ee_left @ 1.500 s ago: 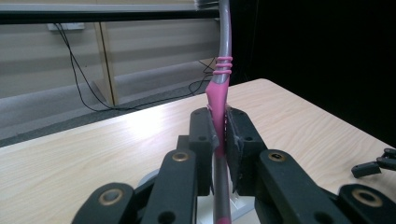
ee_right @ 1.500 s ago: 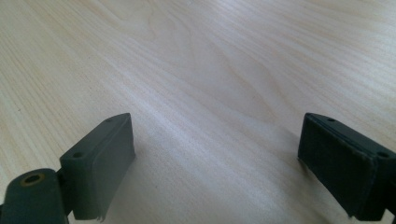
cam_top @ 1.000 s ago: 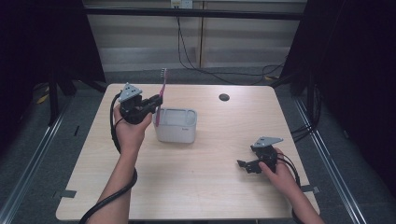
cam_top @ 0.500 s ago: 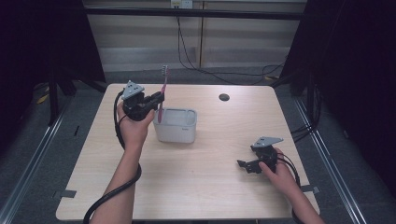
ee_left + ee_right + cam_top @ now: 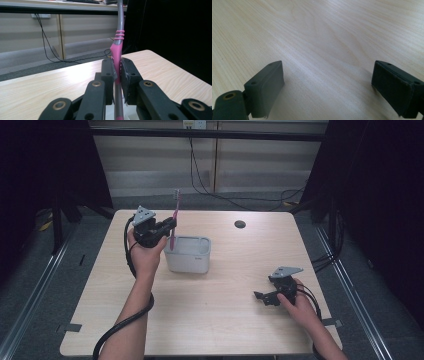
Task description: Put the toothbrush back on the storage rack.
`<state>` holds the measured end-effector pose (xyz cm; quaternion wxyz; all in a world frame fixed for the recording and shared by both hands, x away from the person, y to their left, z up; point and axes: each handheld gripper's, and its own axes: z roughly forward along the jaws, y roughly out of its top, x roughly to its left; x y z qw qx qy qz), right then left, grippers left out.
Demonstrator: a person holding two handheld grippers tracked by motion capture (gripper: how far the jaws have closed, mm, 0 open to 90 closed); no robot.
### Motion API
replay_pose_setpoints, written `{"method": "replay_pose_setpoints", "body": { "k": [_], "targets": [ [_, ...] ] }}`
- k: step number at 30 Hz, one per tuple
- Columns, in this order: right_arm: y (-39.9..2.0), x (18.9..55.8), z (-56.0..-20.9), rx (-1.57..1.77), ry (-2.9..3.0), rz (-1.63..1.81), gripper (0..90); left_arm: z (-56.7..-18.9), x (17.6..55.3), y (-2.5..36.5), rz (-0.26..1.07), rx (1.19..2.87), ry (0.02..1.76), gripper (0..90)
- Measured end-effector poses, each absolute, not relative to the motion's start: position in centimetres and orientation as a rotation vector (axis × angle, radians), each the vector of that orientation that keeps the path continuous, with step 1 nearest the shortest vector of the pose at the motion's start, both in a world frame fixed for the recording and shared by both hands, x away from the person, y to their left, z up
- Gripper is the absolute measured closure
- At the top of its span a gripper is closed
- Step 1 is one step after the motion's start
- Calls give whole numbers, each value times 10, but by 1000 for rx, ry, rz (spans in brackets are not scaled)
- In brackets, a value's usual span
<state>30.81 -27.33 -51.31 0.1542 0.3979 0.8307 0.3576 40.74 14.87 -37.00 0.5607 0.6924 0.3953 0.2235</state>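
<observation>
Pink and grey, the toothbrush point(image 5: 173, 220) stands upright with its low end just inside the white box point(image 5: 189, 255), at the box's left end, on the wooden table point(image 5: 220, 320). The left gripper point(image 5: 167, 225) clamps it above the box. The right gripper point(image 5: 260, 296) rests well apart from the box, to its right.

In the left gripper view, both jaws squeeze the toothbrush point(image 5: 117, 55).

In the right gripper view, the jaws stand wide apart over bare wood, holding nothing.
</observation>
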Motion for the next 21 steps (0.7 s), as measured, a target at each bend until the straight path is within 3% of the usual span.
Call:
{"method": "replay_pose_setpoints", "body": {
  "k": [21],
  "targets": [
    [-273,308,-513,1141,2382,1025,101,-375,416,149,534,1589,964,815]
  ]
}}
